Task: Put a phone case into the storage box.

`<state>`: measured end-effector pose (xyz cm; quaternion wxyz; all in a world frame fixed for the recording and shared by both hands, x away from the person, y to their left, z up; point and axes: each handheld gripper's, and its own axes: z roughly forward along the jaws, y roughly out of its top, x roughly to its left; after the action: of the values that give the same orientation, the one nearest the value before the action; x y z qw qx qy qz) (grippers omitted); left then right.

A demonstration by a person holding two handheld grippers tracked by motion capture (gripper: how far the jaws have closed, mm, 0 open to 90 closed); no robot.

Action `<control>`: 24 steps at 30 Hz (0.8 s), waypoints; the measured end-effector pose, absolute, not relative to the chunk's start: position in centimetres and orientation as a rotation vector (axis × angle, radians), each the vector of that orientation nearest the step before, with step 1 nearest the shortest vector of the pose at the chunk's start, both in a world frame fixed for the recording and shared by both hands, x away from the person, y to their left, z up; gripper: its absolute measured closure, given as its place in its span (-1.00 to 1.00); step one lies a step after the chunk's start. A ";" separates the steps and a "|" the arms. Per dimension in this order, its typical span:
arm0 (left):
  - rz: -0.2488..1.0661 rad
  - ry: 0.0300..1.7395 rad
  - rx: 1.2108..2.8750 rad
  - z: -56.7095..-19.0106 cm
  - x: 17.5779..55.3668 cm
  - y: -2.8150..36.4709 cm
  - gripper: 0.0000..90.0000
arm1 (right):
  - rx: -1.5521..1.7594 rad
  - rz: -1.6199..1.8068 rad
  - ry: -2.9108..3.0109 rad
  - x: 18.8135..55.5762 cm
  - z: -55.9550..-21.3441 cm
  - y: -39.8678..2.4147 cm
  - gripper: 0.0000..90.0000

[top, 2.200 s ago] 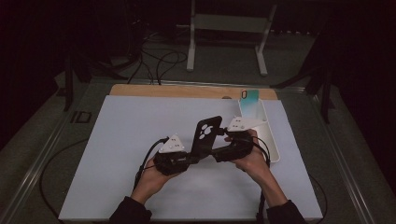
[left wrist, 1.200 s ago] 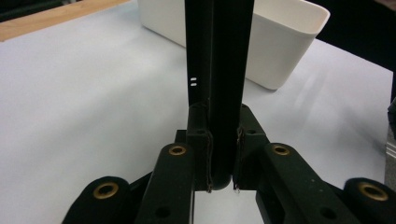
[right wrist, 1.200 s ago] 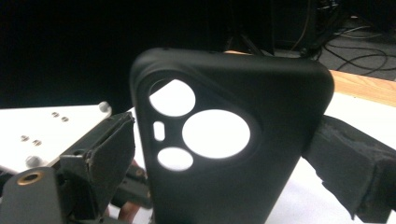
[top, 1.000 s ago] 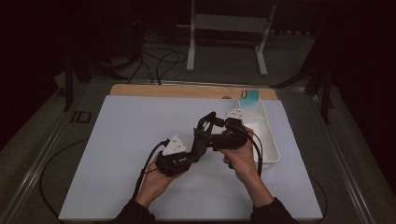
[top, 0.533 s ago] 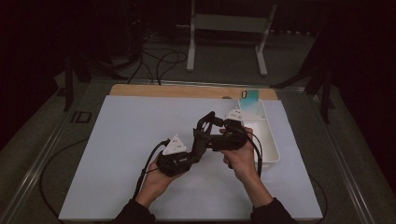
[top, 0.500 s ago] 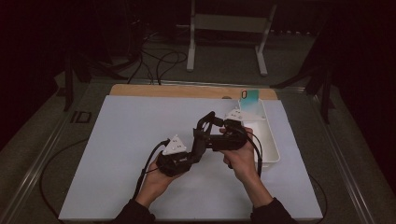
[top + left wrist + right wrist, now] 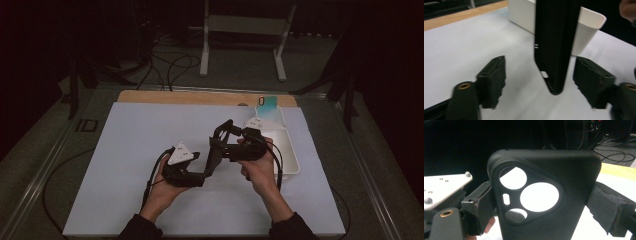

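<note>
A black phone case (image 7: pixel 544 195) with round camera cut-outs stands upright above the white mat (image 7: pixel 135 145). My right gripper (image 7: pixel 544 207) is shut on it, its pads pressing the case's two long edges. In the high view the right gripper (image 7: pixel 222 147) holds the case (image 7: pixel 218 145) at mid table. My left gripper (image 7: pixel 206 174) sits just below and left of it. Its jaws have just been opening. In the left gripper view the case's lower edge (image 7: pixel 554 50) hangs between the left gripper's (image 7: pixel 539 80) open pads, clear of both.
A white bin (image 7: pixel 286 150) stands on the mat right of the hands, also seen behind the case (image 7: pixel 521 15). A teal object (image 7: pixel 267 103) stands at the bin's far end. A wooden board edge (image 7: pixel 190 96) runs along the back. Cables trail from both grippers.
Since the earliest frame the right hand has shifted left and the case has tipped from lying across both grippers to standing up. Over the last second both hands have hardly moved.
</note>
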<state>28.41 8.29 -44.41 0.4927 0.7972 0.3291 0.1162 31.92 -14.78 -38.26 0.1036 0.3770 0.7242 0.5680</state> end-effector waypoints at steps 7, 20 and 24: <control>0.342 0.835 1.910 -44.1 28.4 9.6 -0.67 | 1.118 1.667 2.135 31.9 -38.4 -14.9 -0.70; 0.467 0.900 1.879 -44.3 28.5 12.0 -1.00 | 1.110 1.649 2.138 31.9 -38.4 -15.1 -0.70; 0.491 0.910 1.870 -44.5 28.4 12.8 -1.00 | 1.110 1.644 2.140 31.9 -38.5 -15.2 -0.70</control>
<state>28.40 12.76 -44.46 0.4817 0.7669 0.3732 0.2016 31.85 -15.17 -38.48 0.1117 0.3782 0.7288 0.5598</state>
